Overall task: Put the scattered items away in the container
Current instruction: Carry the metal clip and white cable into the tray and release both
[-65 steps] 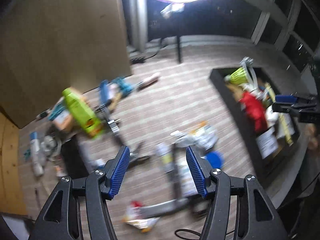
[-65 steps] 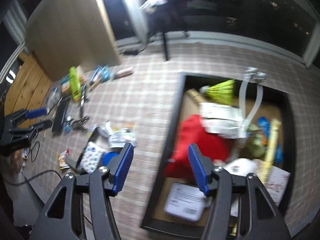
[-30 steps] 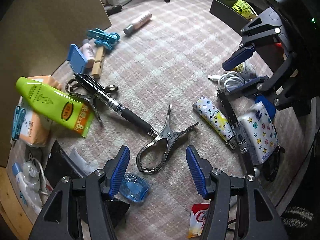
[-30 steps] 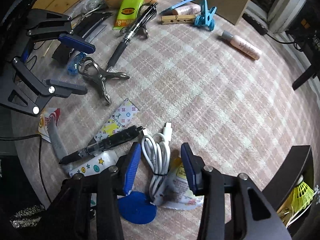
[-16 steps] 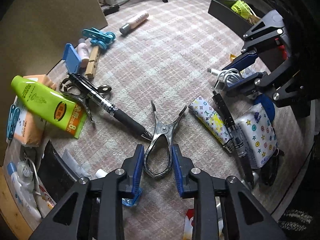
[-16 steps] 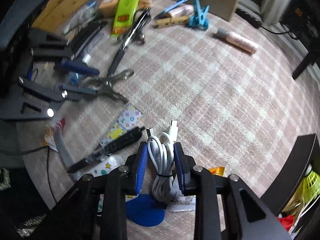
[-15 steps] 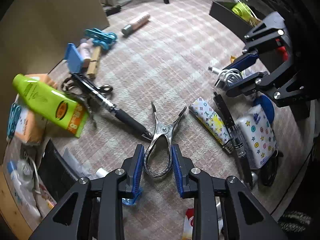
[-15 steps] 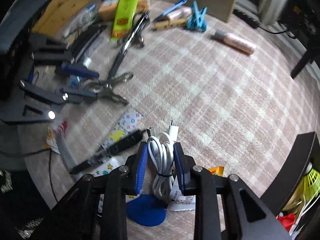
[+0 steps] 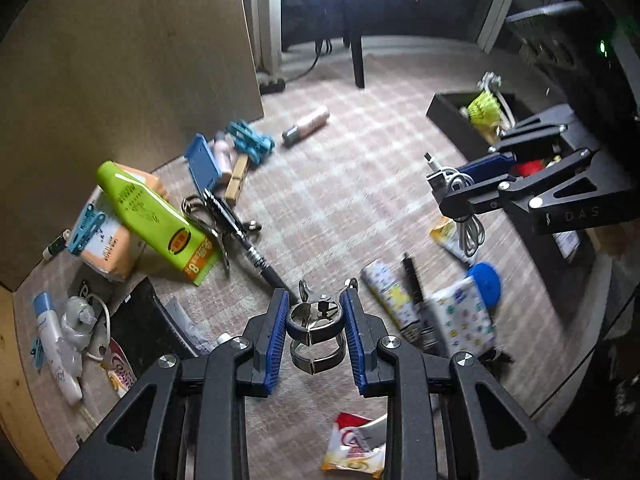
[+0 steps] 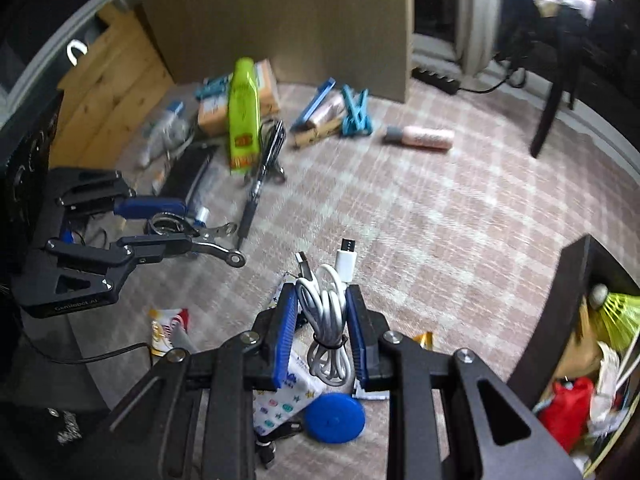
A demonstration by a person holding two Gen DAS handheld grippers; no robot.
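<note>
A metal spring clamp [image 9: 316, 322], gripped by its looped handles between blue pads, hangs clear of the checked carpet with its jaws pointing away from the camera. A coiled white USB cable [image 10: 329, 320], bound at the waist by a dark tie, is likewise pinched upright, its two plugs sticking up. To the right stands the black container [image 9: 452, 118], open-topped and already crowded: a yellow-green shuttlecock [image 10: 618, 314] near its rim, a red item [image 10: 566, 404] and white packets deeper inside.

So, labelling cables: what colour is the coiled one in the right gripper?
White coiled cable, clearest in the right wrist view.
</note>
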